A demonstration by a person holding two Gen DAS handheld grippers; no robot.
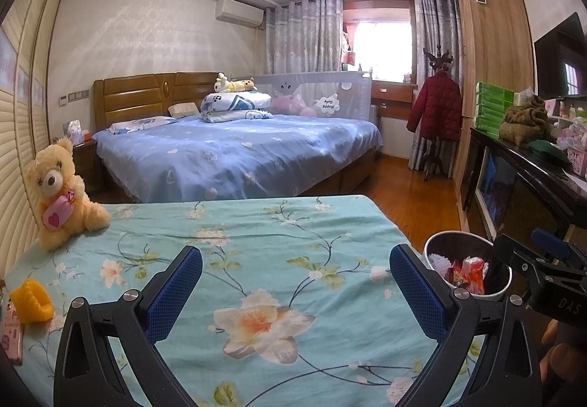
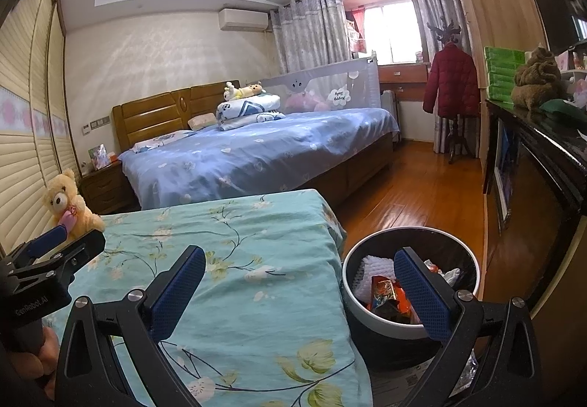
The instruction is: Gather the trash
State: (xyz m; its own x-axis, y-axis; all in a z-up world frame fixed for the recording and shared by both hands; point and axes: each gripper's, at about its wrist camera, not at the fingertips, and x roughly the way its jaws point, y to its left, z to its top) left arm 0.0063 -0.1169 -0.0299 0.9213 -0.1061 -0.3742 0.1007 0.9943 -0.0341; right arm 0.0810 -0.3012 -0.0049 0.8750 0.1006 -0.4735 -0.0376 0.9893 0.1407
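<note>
Both your grippers are spread wide and hold nothing: the left gripper [image 1: 295, 291] hovers over the floral bedsheet [image 1: 256, 260], the right gripper [image 2: 299, 297] straddles the sheet's edge and the trash bin [image 2: 370, 324]. The bin stands on the floor just beside that bed, already holding wrappers [image 2: 389, 293] and something white. Swing low and you could knock the bin over. No loose trash shows on the sheet; the yellow knitted item [image 1: 31, 300] and phone [image 1: 11, 332] beside the bin-far edge are cut off, so don't mistake them.
</note>
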